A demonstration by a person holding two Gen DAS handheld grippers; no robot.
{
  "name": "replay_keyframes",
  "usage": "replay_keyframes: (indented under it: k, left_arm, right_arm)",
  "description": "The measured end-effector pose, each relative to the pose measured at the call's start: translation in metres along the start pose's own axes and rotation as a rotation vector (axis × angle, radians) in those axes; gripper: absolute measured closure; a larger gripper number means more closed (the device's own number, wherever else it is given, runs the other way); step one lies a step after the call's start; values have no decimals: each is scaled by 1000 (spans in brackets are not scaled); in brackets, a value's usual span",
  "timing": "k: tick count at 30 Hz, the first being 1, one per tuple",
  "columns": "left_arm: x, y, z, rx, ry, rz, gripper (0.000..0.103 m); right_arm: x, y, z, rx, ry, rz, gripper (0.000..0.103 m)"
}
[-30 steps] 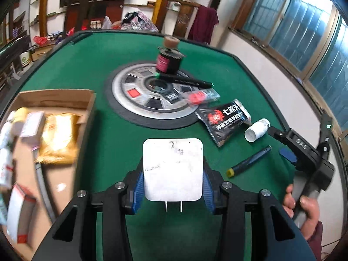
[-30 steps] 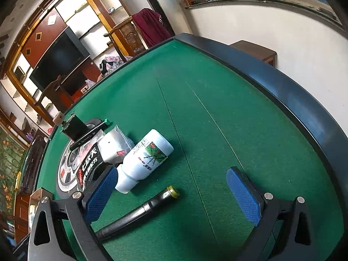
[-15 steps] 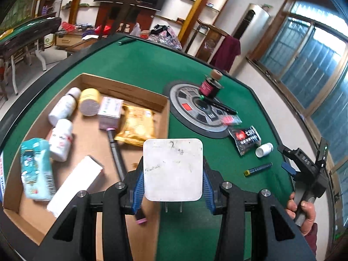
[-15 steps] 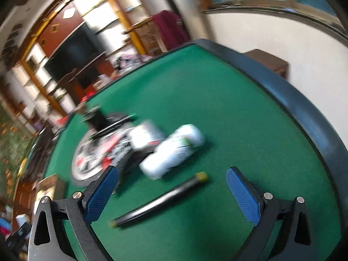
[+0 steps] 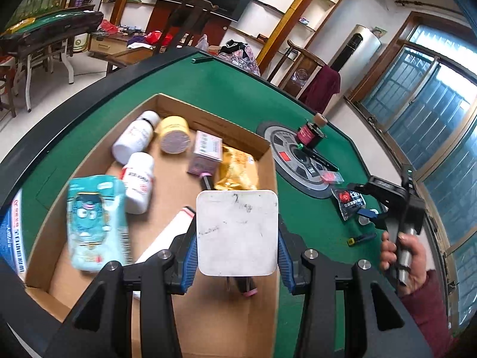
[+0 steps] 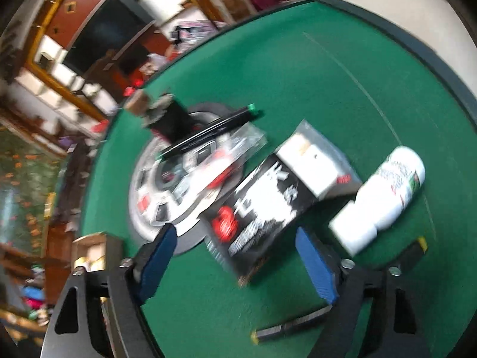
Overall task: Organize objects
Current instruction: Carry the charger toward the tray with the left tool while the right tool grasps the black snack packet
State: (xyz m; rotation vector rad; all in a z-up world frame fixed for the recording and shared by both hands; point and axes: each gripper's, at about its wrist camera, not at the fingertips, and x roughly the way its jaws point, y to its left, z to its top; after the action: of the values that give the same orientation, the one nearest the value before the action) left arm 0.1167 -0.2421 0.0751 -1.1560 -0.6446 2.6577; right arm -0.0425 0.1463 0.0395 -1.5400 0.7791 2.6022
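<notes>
1. The left gripper (image 5: 237, 264) is clamped on a white charger block (image 5: 237, 232), a flat, rounded-corner plastic square with scuffed face and two metal prongs pointing down. It hangs over the near-right part of the cardboard box (image 5: 208, 113).
2. The right gripper (image 6: 238, 264) has its jaws closing. The near end of a black glossy packet (image 6: 262, 208) lies between the blue pads, but no pad appears to press on it yet; the view is blurred.
3. Step in hand, as judged: place the charger block in the box while the right gripper takes the packet. Advice: lower the block onto bare cardboard, clear of the dark pen-like stick lying beneath it, before opening.
4. For the packet, a thin, slippery film pouch lying flat on green felt (image 6: 298, 74), pinch an edge squarely; a shallow bite may slide off.
5. A smooth white cylindrical bottle (image 6: 384, 203) lies just beside the packet and could roll if nudged.
6. The box already holds white bottles, a yellow tub, a crinkled gold pouch and a teal soft pack (image 5: 95, 220).
</notes>
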Motion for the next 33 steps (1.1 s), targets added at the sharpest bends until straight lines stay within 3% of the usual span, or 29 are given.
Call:
replay_keyframes:
  k: [2, 6, 11, 12, 17, 26, 33]
  left_arm:
    - [-3, 8, 1, -9, -2, -4, 59]
    - [-6, 20, 1, -27, -5, -11, 59]
    - [-8, 29, -4, -37, -2, -19, 59]
    - [-9, 29, -5, -38, -2, -20, 59]
    - [-19, 29, -8, -27, -13, -14, 59]
    - [-28, 26, -17, -25, -8, -8, 59]
    - [-24, 15, -26, 18, 41, 16, 59]
  right_arm:
    - [7, -2, 5, 32, 6, -60, 38]
    - [14, 5, 10, 46, -17, -121, 50]
    - [21, 30, 7, -98, -45, -222, 53]
    - [22, 31, 6, -114, -48, -222, 60]
    - [5, 22, -1, -101, -60, -150, 80]
    - [-24, 18, -18, -69, -59, 64, 81]
    - [-54, 82, -51, -233, -37, 235, 80]
